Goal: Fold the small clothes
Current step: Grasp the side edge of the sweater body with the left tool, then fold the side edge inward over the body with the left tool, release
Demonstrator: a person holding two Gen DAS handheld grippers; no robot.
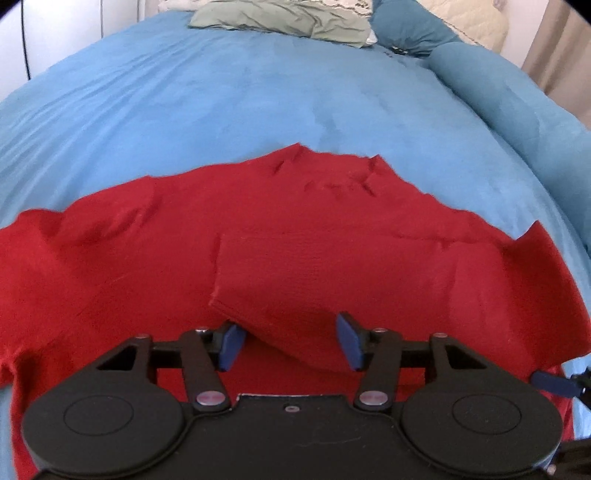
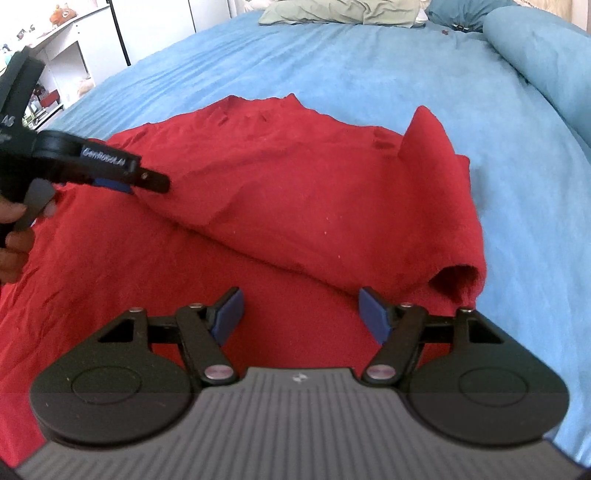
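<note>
A red knit garment (image 1: 295, 229) (image 2: 295, 184) lies spread on the blue bed cover (image 1: 258, 92), one part folded over itself. In the left wrist view a folded flap of it sits between my left gripper's (image 1: 290, 343) blue pads, which press on the bunched cloth. The right wrist view shows that left gripper (image 2: 147, 184) side-on at the end of a raised ridge of fabric. My right gripper (image 2: 301, 314) hovers open over flat red cloth with nothing between its fingers. An open sleeve cuff (image 2: 458, 280) lies just beyond its right finger.
A green pillow (image 1: 280, 16) (image 2: 332, 11) lies at the head of the bed. A rolled teal duvet (image 1: 498, 92) (image 2: 535, 48) runs along the right side. White furniture (image 2: 66, 48) stands left of the bed. A person's hand (image 2: 11, 236) holds the left gripper.
</note>
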